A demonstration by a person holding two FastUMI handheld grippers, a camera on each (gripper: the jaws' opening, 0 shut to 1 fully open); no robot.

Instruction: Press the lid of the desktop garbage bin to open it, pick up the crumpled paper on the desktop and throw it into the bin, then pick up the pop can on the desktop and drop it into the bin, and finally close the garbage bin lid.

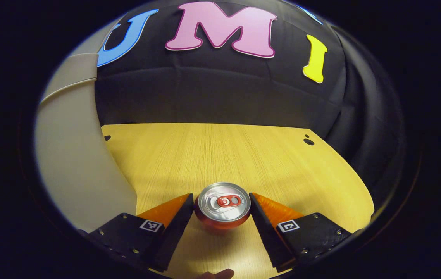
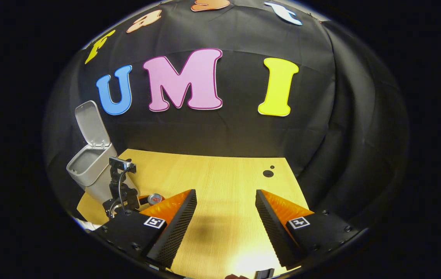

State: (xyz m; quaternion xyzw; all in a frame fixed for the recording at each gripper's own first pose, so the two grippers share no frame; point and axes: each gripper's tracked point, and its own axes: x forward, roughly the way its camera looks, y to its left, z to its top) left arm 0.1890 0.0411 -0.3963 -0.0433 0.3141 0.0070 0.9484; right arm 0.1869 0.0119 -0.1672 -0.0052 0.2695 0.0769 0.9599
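A red pop can (image 1: 223,205) with a silver top stands upright between the fingers of my left gripper (image 1: 221,197), and both fingers press against its sides. The grey garbage bin (image 1: 73,155) rises close by on the left of that gripper. In the right gripper view the bin (image 2: 88,170) stands at the table's far left with its lid (image 2: 92,124) tipped up and open. The can (image 2: 155,198) shows beside it, next to the left gripper's body and camera (image 2: 121,182). My right gripper (image 2: 225,192) hangs open over bare wood, holding nothing.
The wooden table (image 2: 224,174) ends at the black cloth wall behind and to the right. A small dark hole (image 2: 267,173) sits near its far right corner, also seen as the hole (image 1: 309,141) in the left gripper view. A fingertip (image 1: 216,274) shows at the bottom edge.
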